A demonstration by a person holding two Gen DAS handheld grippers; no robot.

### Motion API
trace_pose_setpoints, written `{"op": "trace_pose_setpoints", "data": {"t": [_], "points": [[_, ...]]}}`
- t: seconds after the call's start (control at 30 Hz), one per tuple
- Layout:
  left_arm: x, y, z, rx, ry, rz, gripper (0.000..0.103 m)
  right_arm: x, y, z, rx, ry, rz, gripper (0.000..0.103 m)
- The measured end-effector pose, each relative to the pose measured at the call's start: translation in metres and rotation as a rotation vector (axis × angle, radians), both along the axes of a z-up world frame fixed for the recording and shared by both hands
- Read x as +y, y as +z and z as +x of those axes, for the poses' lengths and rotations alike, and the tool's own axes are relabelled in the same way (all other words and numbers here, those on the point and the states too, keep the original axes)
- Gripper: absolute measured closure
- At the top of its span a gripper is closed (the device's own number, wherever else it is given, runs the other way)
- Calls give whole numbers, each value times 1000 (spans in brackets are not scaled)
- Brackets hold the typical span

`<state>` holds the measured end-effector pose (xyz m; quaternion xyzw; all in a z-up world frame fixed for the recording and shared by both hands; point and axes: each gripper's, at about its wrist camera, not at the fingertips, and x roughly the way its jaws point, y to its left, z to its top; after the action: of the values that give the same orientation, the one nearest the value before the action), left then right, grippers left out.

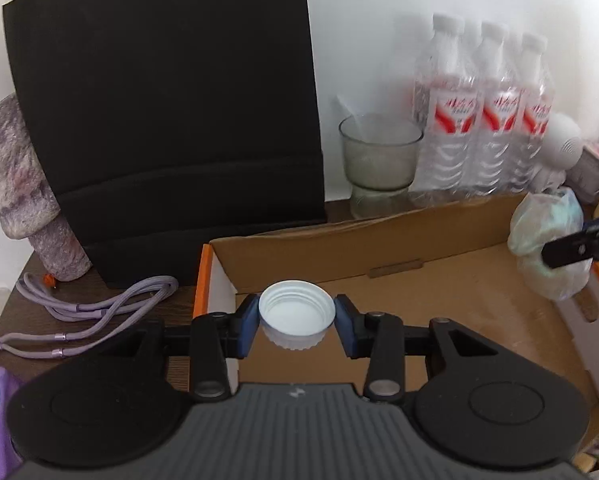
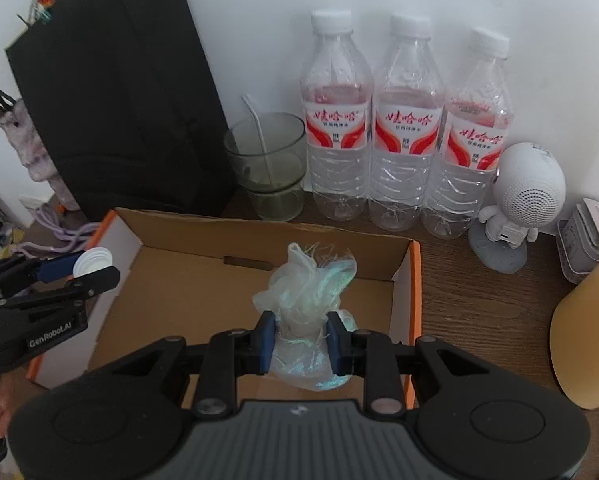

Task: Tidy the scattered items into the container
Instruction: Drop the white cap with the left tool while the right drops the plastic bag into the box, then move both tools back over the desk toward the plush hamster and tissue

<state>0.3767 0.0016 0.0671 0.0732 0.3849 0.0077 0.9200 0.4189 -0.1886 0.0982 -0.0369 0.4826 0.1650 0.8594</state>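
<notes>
My left gripper (image 1: 297, 322) is shut on a white bottle cap (image 1: 296, 312), open side up, held over the left end of the open cardboard box (image 1: 339, 256). The cap also shows in the right wrist view (image 2: 93, 261), with the left gripper (image 2: 87, 268) at the box's left wall. My right gripper (image 2: 301, 338) is shut on a crumpled iridescent plastic bag (image 2: 311, 288) and holds it over the right half of the box (image 2: 187, 288). The bag also shows in the left wrist view (image 1: 547, 236).
Three water bottles (image 2: 403, 120), a glass cup with a straw (image 2: 267, 164) and an astronaut speaker (image 2: 519, 200) stand behind the box by the wall. A black bag (image 1: 159, 120), a stone vase (image 1: 23, 184) and a purple cord (image 1: 91, 312) are left of it.
</notes>
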Motion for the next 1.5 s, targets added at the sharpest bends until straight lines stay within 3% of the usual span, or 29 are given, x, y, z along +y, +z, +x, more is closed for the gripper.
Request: {"op": "trace_pose_setpoints", "data": {"t": [0.1,0.17,0.2,0.3,0.4,0.57,0.67,0.73,0.8,0.9,1.03,1.1,1.2,1.4,1.5], "points": [[4,-21,18,65,-15,23,61,12,-26,23,42,14,-92,77],[5,-31,23,100,-35,41,60,15,-36,31,48,8,-126,66],[6,-34,23,111,-43,46,50,17,-39,34,43,7,-136,63],[13,-35,26,104,-33,42,39,16,-41,40,43,-3,-136,57],[22,-29,26,103,-20,-27,29,8,-26,36,29,-29,-99,54],[36,6,13,78,19,-106,19,-4,8,23,61,-16,8,31],[42,25,-1,103,37,-163,10,-4,20,10,108,-16,17,30],[39,35,-17,80,50,-129,4,-6,28,-5,97,-27,17,29],[33,43,-45,15,56,-77,2,-11,34,-26,46,-62,25,26],[35,51,-90,-115,93,-109,0,-14,43,-71,-74,-89,77,25],[30,53,-163,-373,91,-126,0,-16,39,-144,-362,-135,96,24],[24,48,-194,-456,80,-119,0,-19,30,-179,-492,-150,121,23],[19,45,-227,-511,50,-146,0,-23,18,-217,-602,-156,142,21],[9,45,-284,-516,62,-154,0,-22,16,-276,-619,-155,108,20],[6,32,-330,-533,102,-155,0,-32,9,-328,-650,-162,162,7]]}}
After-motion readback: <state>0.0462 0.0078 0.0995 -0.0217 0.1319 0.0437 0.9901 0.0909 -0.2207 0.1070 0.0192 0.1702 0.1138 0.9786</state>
